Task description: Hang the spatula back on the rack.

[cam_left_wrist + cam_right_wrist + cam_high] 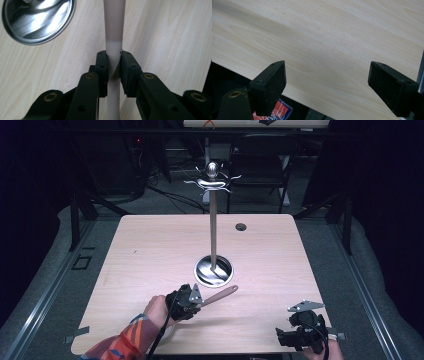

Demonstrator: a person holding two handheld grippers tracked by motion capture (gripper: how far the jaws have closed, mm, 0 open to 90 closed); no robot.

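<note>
Item: one utensil (114,30), long, pinkish handle paling toward the grip; clamped crosswise between the jaws of the left claw (114,65), pads pressing it on both sides; jaws closed as far as the handle allows. In the high view the utensil (218,295) runs from the left claw (198,303) up and to the right, long axis slanting toward the stand; free end just short of the base.

Item: one stand, chrome; round dished base (214,270) just beyond the left claw, up and to the right of it; post (213,230) upright; hooks (212,182) at the top, number unclear, none loaded.

Item: one right claw (300,332), well to the right of the left one, near the table's front edge; jaws wide apart over bare wood, holding nothing.

Item: one table (150,250), pale wood.

Judgement: left claw nearer the stand, carrying the utensil; hanging likely calls for lifting to hook height.
</note>
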